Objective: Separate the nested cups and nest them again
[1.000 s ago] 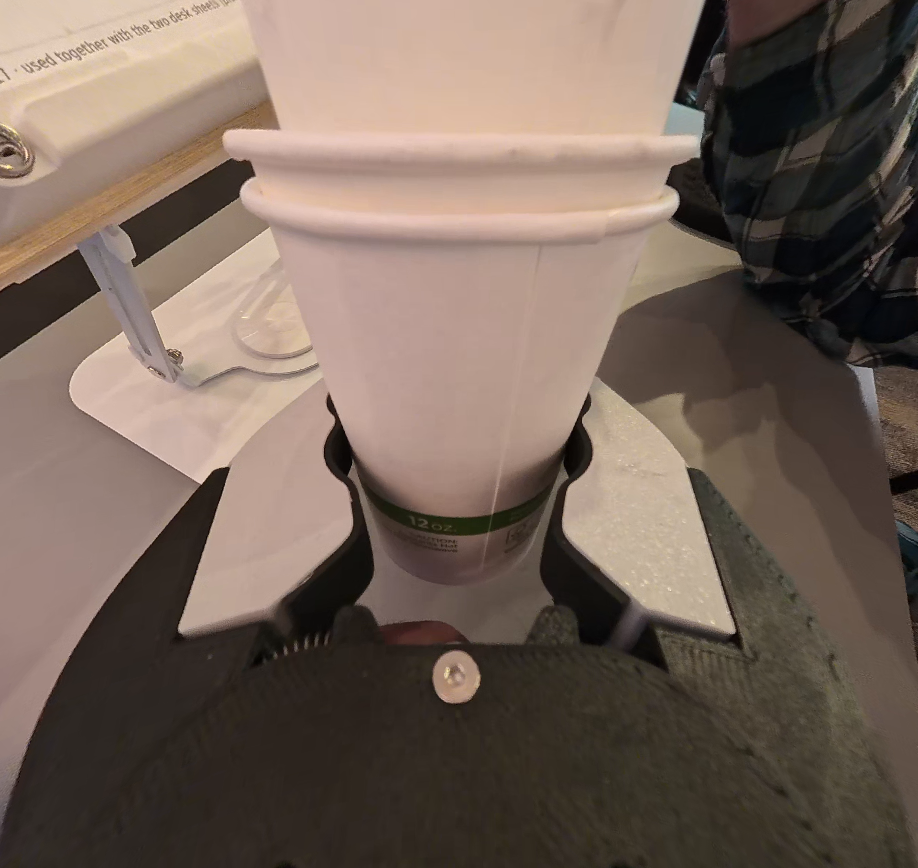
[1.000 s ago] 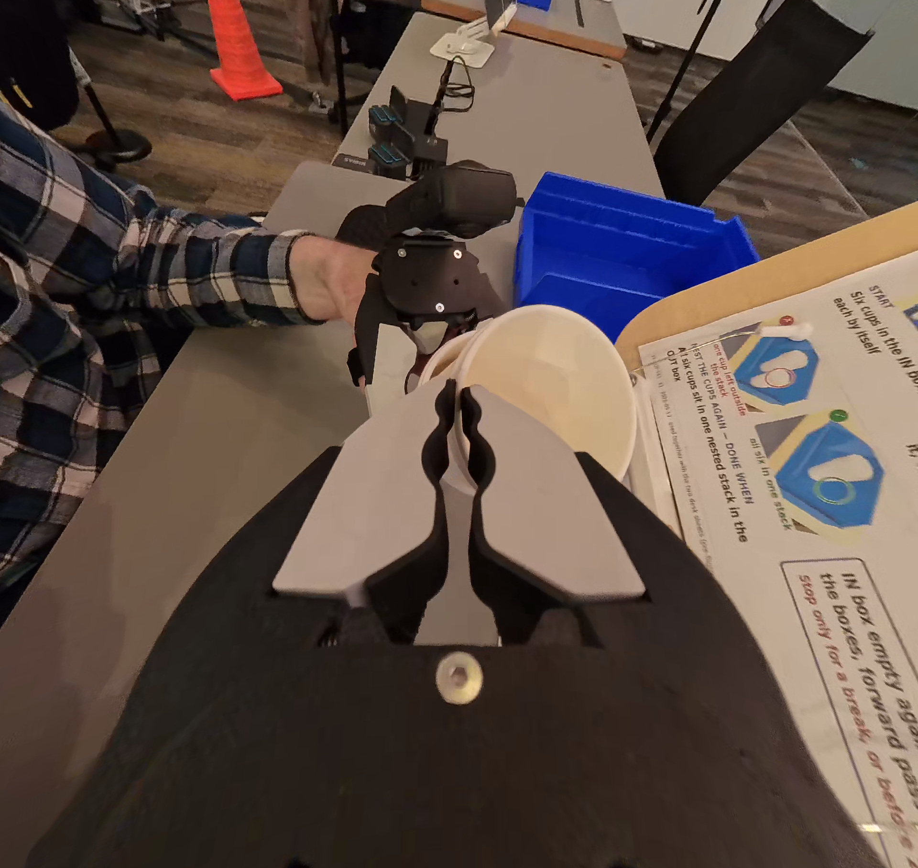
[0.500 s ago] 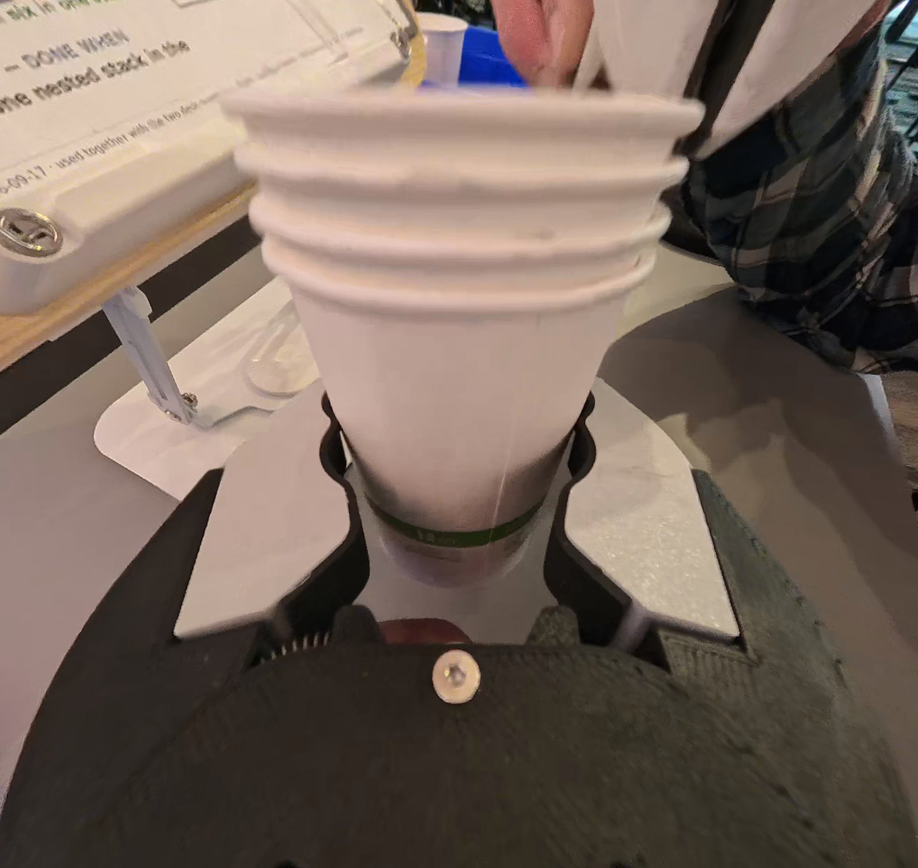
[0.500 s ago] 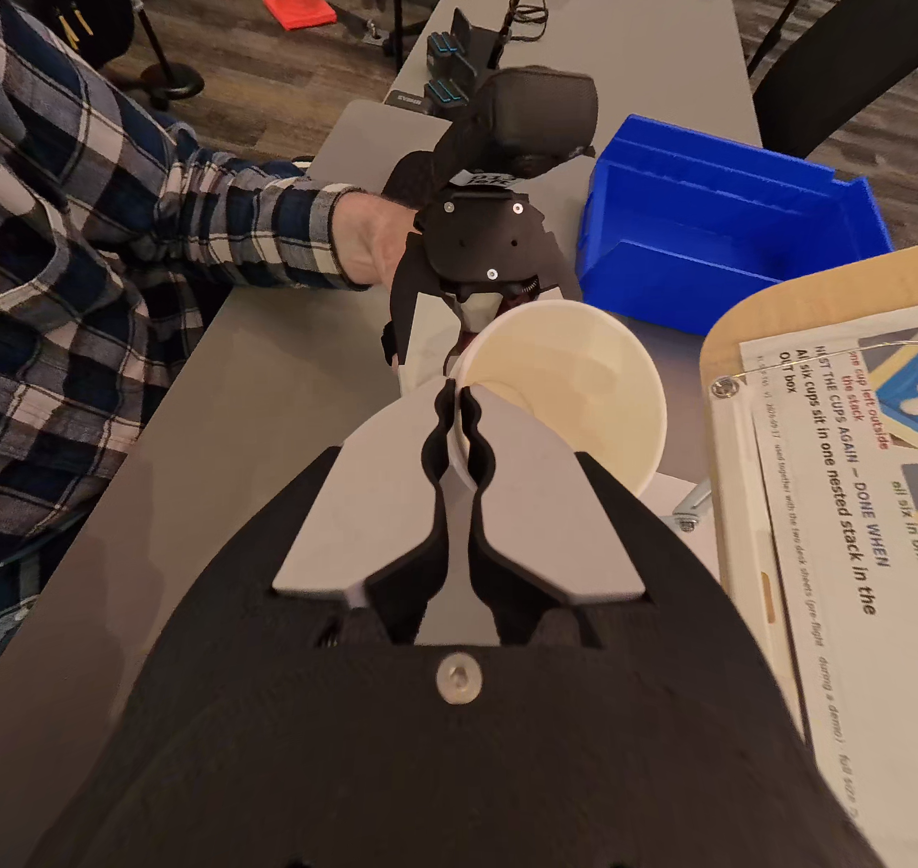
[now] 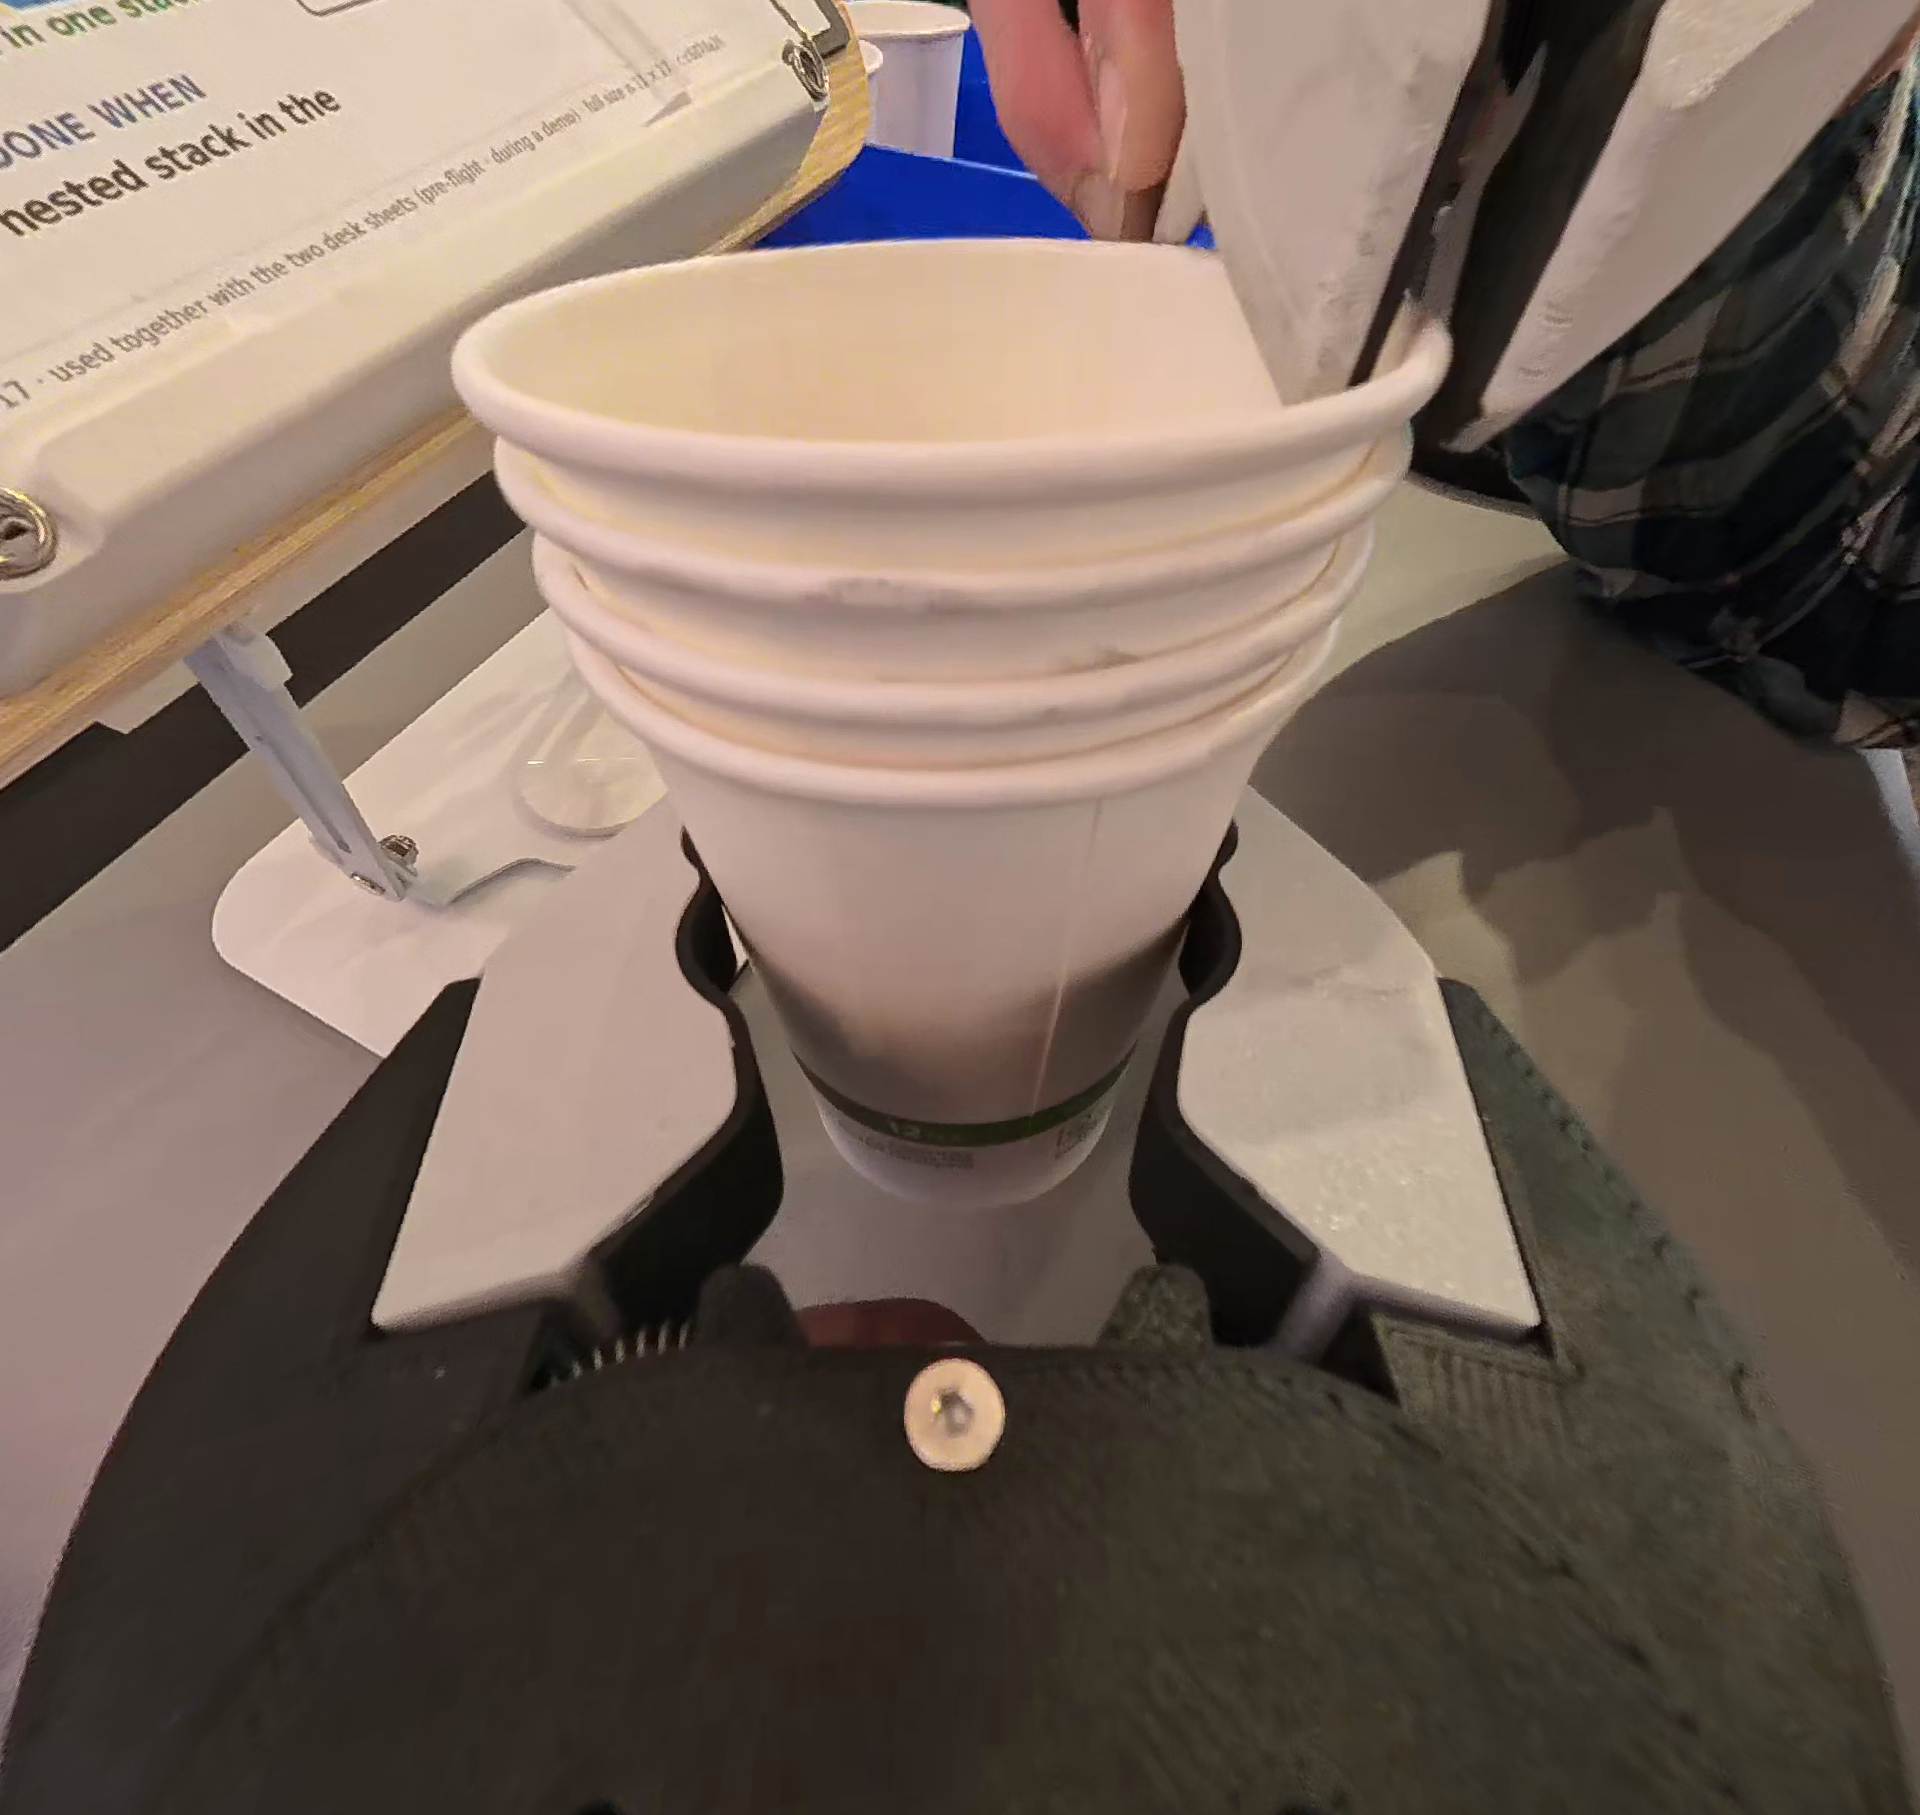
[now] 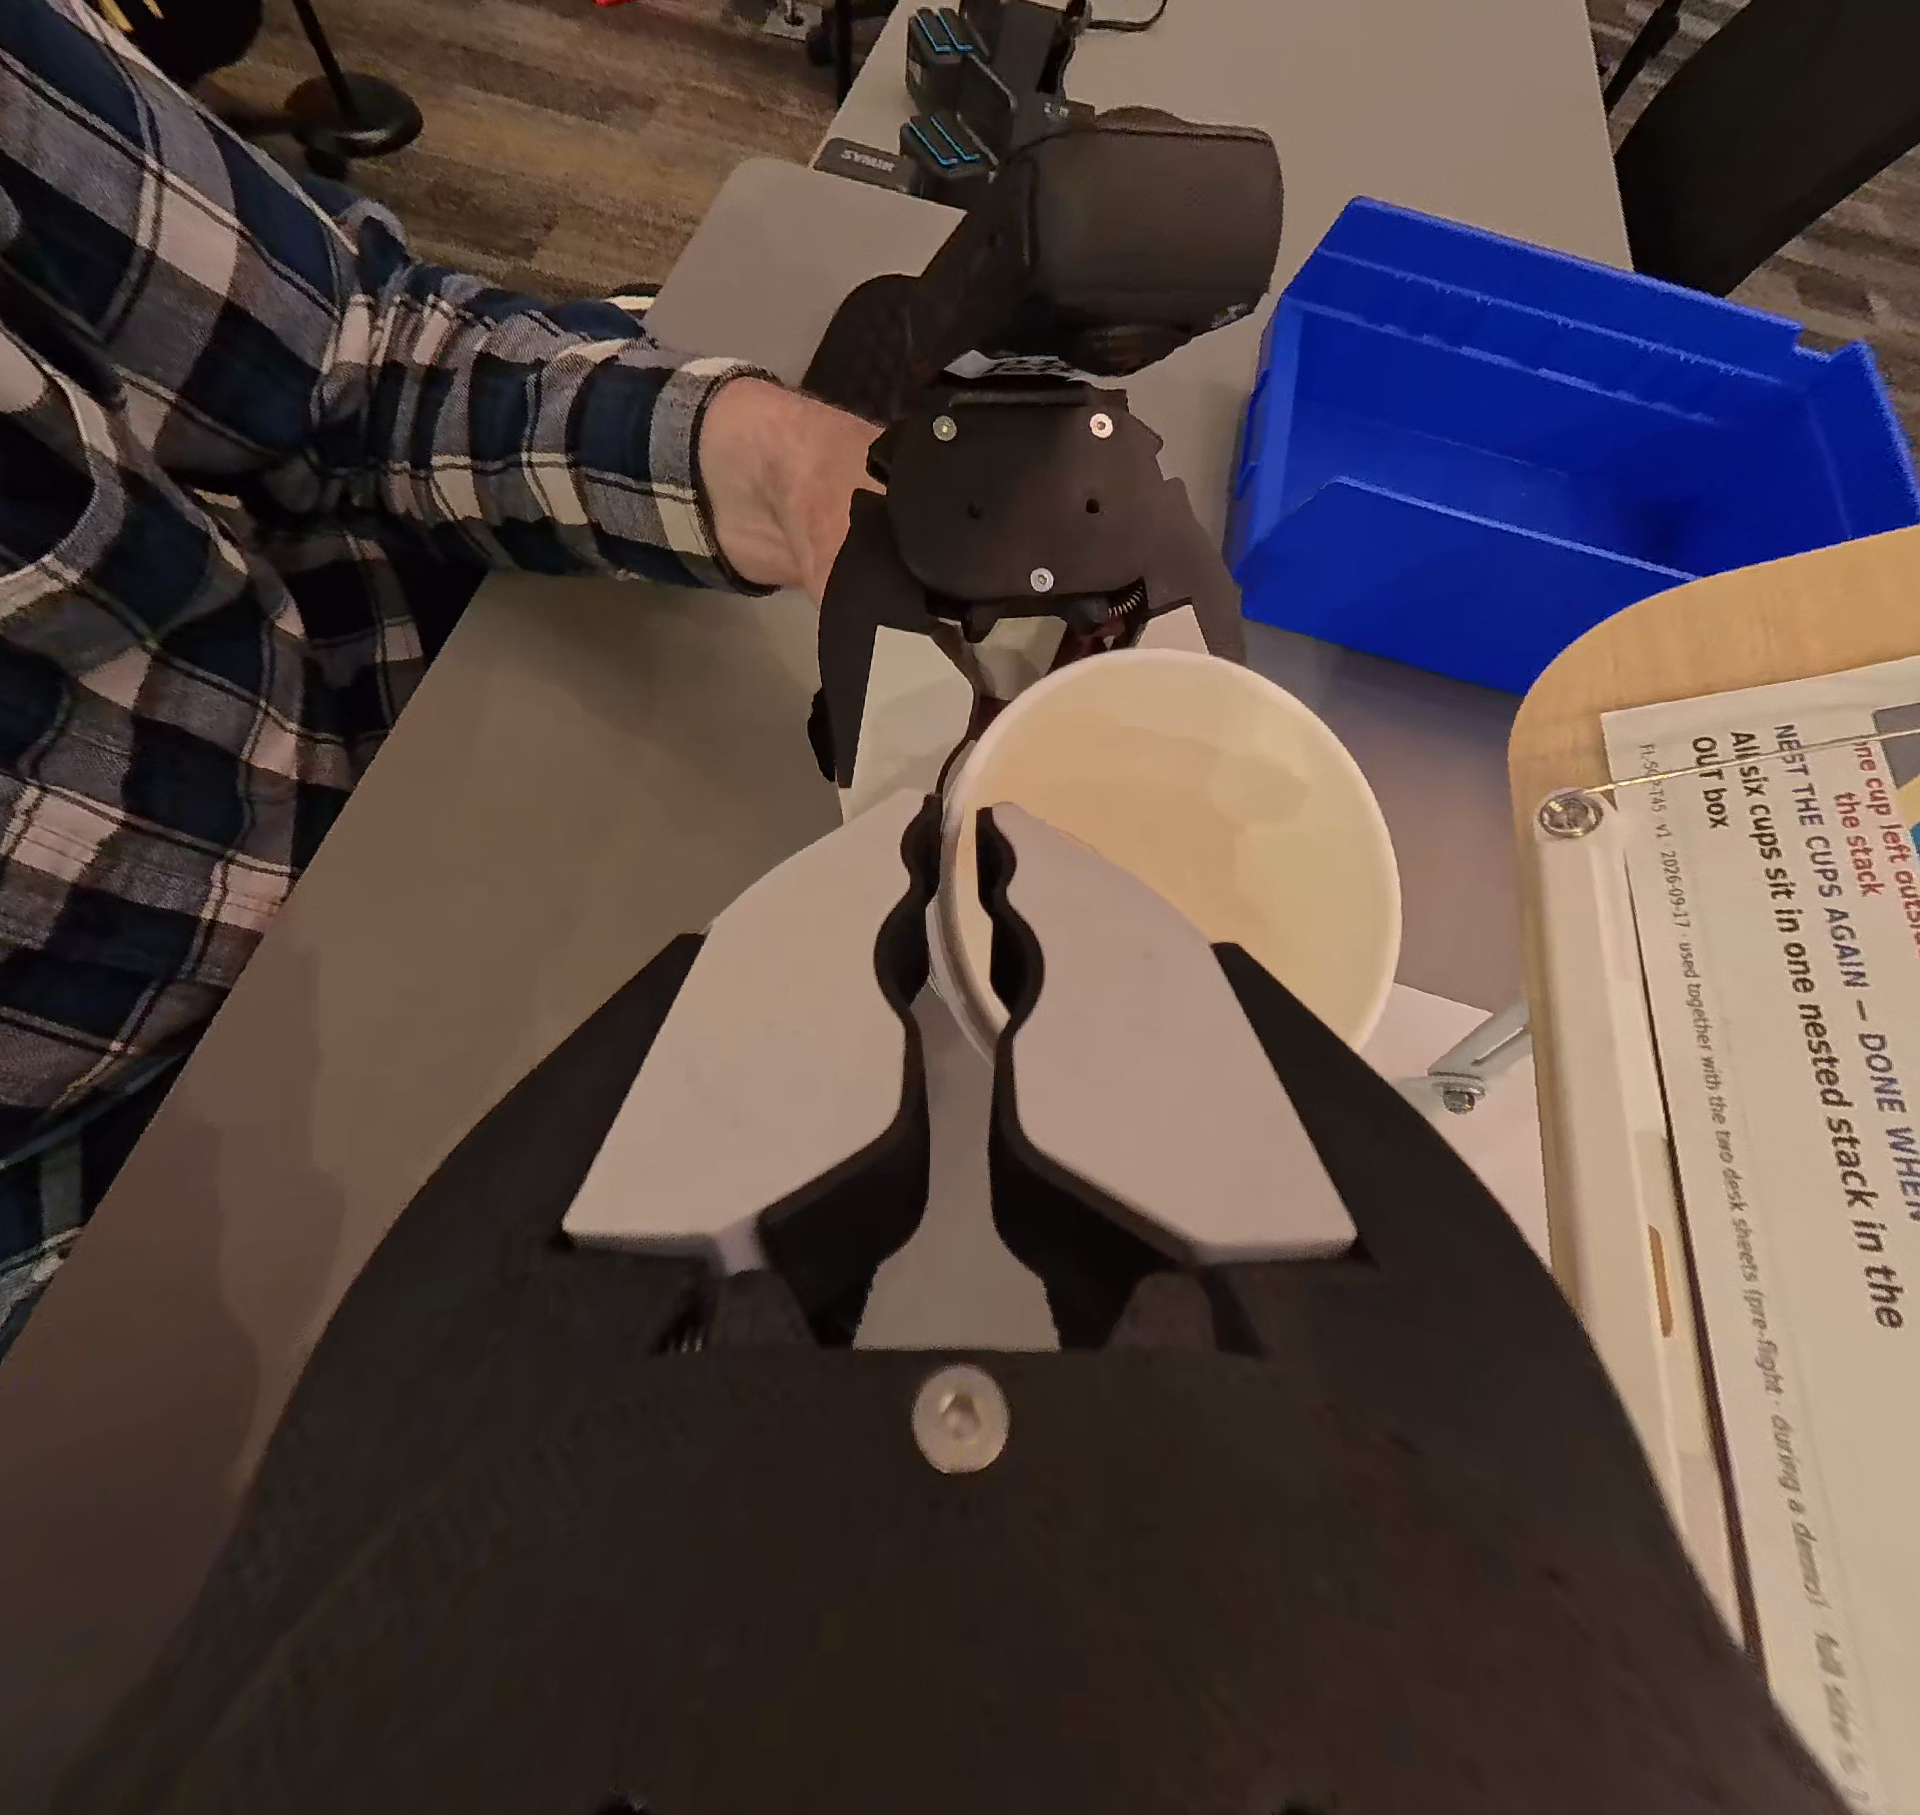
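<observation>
1. Left wrist view: grey table (image 5: 156, 1090) fills the lower frame, with a sign board (image 5: 312, 207) at upper left.
2. Centre frame, the stack of white cups (image 5: 935, 705) stands upright, its base gripped by the left gripper (image 5: 961, 918), fingers spread wide against it.
3. Upper right, the right gripper (image 6: 954, 820) pinches the top cup's rim (image 6: 961, 892) between nearly closed fingers.

We see the stack of nested cups (image 5: 935, 685) standing between the fingers of the left gripper (image 5: 961, 892), above the table (image 5: 1558, 830). The right gripper (image 6: 961, 830) straddles the top cup's rim, one finger inside, one outside. Left of the stack, in the left wrist view, an instruction board (image 5: 364, 207) leans on its stand (image 5: 301, 757). A bin (image 6: 1558, 477) lies behind the board.
</observation>
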